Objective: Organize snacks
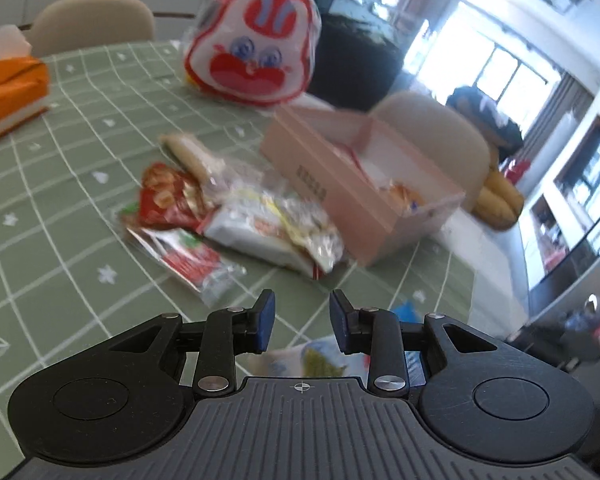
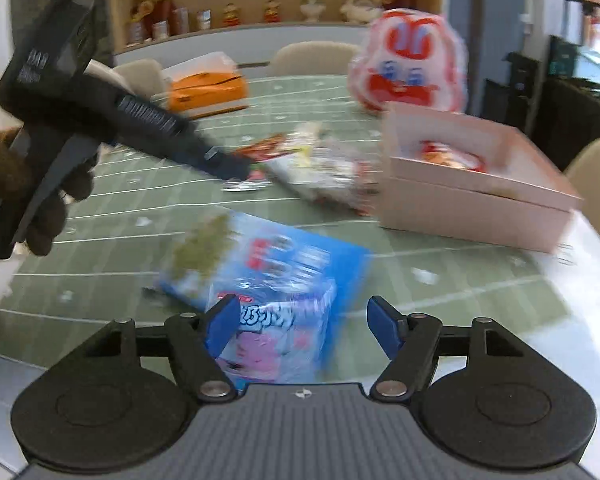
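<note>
Both grippers, left [image 1: 302, 322] and right [image 2: 302, 330], have fingers apart, empty; loose crinkly snack packets [image 1: 236, 216] lie beside the pink cardboard box [image 1: 340, 184] on the green checked worktop [image 1: 60, 200].

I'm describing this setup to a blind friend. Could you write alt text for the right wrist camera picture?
An open right gripper hovers over a blue snack packet on a green checked tablecloth. Behind it are a pink box with a red snack inside, a pile of wrapped snacks, and the left gripper reaching in.
</note>
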The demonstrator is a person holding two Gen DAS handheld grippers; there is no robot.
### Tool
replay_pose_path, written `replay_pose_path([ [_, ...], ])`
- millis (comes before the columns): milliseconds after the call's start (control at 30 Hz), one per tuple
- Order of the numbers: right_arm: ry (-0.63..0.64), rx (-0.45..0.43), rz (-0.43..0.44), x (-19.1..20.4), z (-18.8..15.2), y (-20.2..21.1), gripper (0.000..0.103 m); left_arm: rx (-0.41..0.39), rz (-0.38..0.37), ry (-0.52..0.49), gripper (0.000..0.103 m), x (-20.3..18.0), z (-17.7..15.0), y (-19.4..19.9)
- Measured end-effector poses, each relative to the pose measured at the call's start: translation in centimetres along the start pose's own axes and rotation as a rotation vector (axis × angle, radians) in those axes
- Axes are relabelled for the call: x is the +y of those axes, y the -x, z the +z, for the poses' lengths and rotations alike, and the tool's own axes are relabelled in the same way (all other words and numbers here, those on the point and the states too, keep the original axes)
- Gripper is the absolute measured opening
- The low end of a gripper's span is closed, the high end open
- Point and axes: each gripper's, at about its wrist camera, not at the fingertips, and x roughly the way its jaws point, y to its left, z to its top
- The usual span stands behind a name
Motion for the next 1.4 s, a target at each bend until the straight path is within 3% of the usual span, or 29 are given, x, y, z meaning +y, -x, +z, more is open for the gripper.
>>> replay_pose_path([
  [100,-0.006,-0.03,-0.157,-1.4,-0.4,1.1,0.07,0.052,0.02,-0.019,0.034,-0.1,-0.6,-1.2],
  [133,-0.016,-0.043,-0.173,-1.7,-0.5,1.6,0.07,0.069,0.017,-0.021,0.034,-0.2,-0.9,-1.5],
  [267,-0.066,-0.04,-0.016,-1.8,-0.9,3.0,0.07,0.094,0.006,-0.026,0.034,-0.7,-1.2,-1.3],
  [367,-0.027,-0.007,0.031,-0.2,-1.0,2.2,0.071,0.111,-0.001,-0.045,0.034,-1.4,-1.4,-0.9],
  [533,0.057,0.008,0.006,2.1,-1.0,0.2,0.077,0.143,-0.008,-0.078,0.036,-2.1,-2.1,-1.0],
  [667,0.103,0.025,-0.095,2.2,-0.7,-1.0,0.077,0.141,0.004,-0.092,0.036,-2.4,-2.0,-0.7],
  [767,0.076,0.05,-0.158,0.7,-0.9,-1.7,0.077,0.111,0.053,-0.174,0.036,-3.9,-1.9,0.2],
  [900,-0.019,0.056,-0.153,-2.3,-1.0,-1.8,0.077,0.082,0.112,-0.366,0.036,-7.4,-2.5,1.3],
  [1033,-0.092,0.05,-0.148,-4.8,-1.4,-1.8,0.079,0.155,0.098,-0.525,0.039,-10.1,-3.6,0.6],
  [1233,-0.184,0.013,-0.184,-8.0,-2.2,-1.6,0.083,0.269,0.179,-0.659,0.04,-12.3,-3.3,-2.1],
  [1400,-0.175,-0.021,-0.198,-8.2,-3.2,-1.0,0.084,0.259,0.205,-0.692,0.038,-13.0,-3.3,-2.1],
])
